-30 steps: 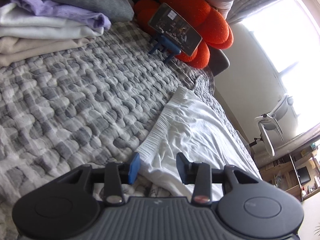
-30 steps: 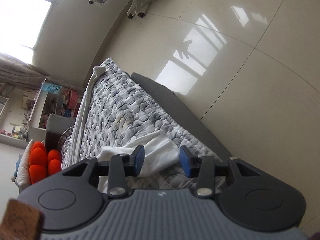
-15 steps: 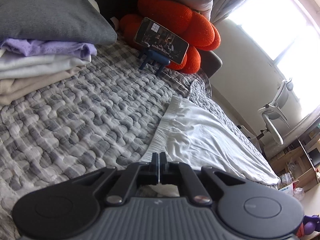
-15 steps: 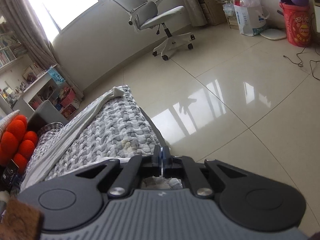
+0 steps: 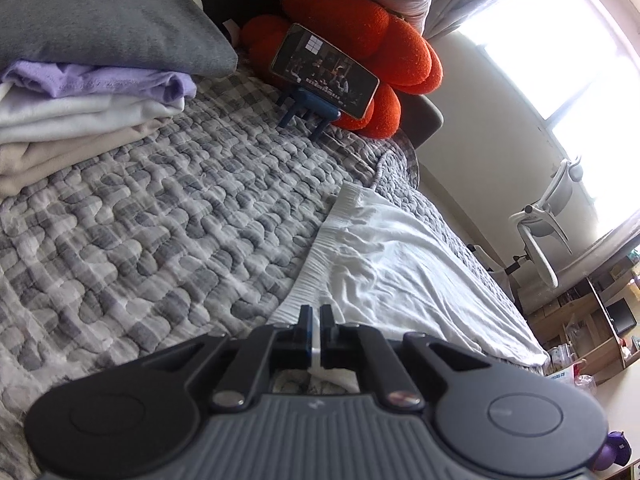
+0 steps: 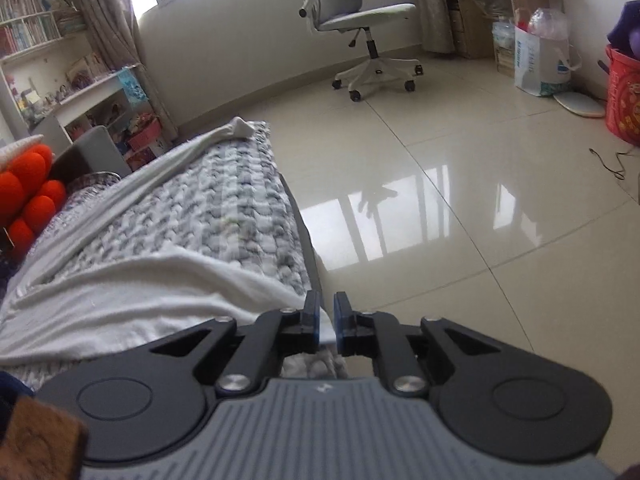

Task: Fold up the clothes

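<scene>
A white garment [image 5: 400,272] lies spread along the right edge of a grey checked quilt [image 5: 160,220] on the bed. My left gripper [image 5: 316,330] is shut on the near corner of its ribbed hem, with white cloth pinched between the jaws. In the right wrist view the same white garment [image 6: 132,300] stretches away over the quilt [image 6: 224,208]. My right gripper [image 6: 327,320] is shut on its near corner at the bed's edge, above the floor.
A stack of folded clothes [image 5: 80,120] sits at the far left under a grey pillow [image 5: 100,20]. A phone on a blue stand [image 5: 324,70] leans by an orange cushion [image 5: 360,40]. An office chair [image 6: 356,28] and tiled floor [image 6: 480,200] lie beyond the bed.
Both grippers were open a second ago and have shut on corners of the white garment. The right wrist view has swung up toward the room.
</scene>
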The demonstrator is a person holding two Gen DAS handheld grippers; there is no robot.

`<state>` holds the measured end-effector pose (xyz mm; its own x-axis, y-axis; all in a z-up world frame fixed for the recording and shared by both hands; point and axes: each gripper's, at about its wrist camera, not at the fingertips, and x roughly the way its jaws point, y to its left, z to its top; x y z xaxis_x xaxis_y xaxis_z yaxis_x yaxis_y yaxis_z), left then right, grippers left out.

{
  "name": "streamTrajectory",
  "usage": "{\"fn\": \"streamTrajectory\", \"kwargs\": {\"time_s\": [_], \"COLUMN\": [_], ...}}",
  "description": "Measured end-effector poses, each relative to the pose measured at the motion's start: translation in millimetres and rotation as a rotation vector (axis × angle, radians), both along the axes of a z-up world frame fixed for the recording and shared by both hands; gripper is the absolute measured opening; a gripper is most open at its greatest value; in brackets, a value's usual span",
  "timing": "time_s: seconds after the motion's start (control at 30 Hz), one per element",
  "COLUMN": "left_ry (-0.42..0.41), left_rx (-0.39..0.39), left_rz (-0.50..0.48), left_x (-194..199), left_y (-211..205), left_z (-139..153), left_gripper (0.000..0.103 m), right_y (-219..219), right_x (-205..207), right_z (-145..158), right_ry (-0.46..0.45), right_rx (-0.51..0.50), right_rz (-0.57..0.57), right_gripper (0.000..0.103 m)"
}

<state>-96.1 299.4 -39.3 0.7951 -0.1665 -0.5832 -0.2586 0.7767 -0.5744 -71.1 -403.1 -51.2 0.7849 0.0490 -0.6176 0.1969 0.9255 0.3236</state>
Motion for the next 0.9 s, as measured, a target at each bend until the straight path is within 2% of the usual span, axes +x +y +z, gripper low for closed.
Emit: {"fn": "streamTrajectory", "kwargs": {"time_s": [0.03,0.1,0.2,0.37,0.43,0.5,0.6,0.73,0.87,0.9], "left_ry": [-0.001,0.002,0.009,0.016,0.03,0.044,0.067,0.126,0.119,0.121], "left_rx": [0.006,0.033,0.099,0.181,0.18,0.181,0.193,0.172,0.179,0.176], "left_rz": [-0.006,-0.021,-0.043,-0.064,-0.064,-0.066,-0.077,-0.073,-0.078,-0.078], "left_x": [1,4,9,18,22,24,26,27,23,23], "left_y": [-4,-16,-36,-58,-59,-61,-64,-62,-62,-62], "left_z": [2,7,12,17,15,12,5,-11,-15,-15], "left_gripper": [0.002,0.003,0.003,0.003,0.003,0.003,0.003,0.003,0.005,0.005], "right_y": [-2,0,14,57,69,78,85,96,100,98], "right_x": [10,27,43,33,27,20,13,10,7,5], "right_z": [2,1,-1,-4,-9,-11,-10,-10,-2,2], "right_ry": [-0.005,-0.01,0.002,-0.038,-0.025,-0.032,-0.038,-0.013,0.04,0.024], "right_rx": [0.012,0.018,-0.026,-0.162,-0.191,-0.24,-0.262,-0.304,-0.31,-0.314], "right_rz": [0.009,0.038,0.101,0.219,0.252,0.242,0.252,0.298,0.406,0.413], "right_gripper": [0.029,0.043,0.043,0.041,0.026,0.026,0.02,0.022,0.022,0.022]}}
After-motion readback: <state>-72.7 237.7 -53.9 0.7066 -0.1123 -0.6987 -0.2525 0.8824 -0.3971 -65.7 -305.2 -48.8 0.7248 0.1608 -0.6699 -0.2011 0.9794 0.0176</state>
